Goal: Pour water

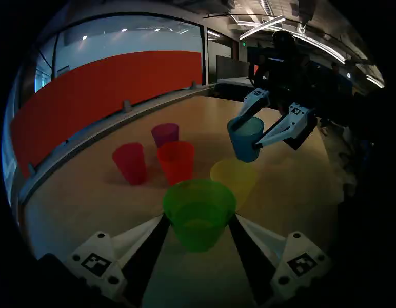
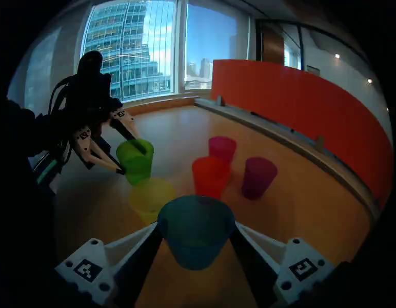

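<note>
Pouring is best begun only once the two held cups are brought close, rim over mouth, since at present they are held well apart. The receiving cup should be held upright and steady. The pouring cup should be tilted slowly so that the stream is caught inside the rim. Thin plastic walls are likely to flex, so the grip should not be tightened further. Which cup carries the water cannot be told for certain; a faint level line is seen low in the green cup (image 1: 198, 203), which suggests it is the one to be tipped.

The green cup is gripped by the left claw (image 1: 199, 219), a finger pressed on each side of its wall, and it is seen upright at the centre of the left gripper view. The blue cup (image 2: 195, 244) is clamped in the same way by the right claw (image 2: 196, 228), also upright. Both cups appear to be held off the table (image 1: 295, 185). Between and below them, the yellow cup (image 1: 234, 177), orange cup (image 1: 176, 160), red cup (image 1: 130, 161) and purple cup (image 1: 165, 133) are stood on the table, the yellow one nearest both claws. These should be cleared as the claws are brought together.
</note>
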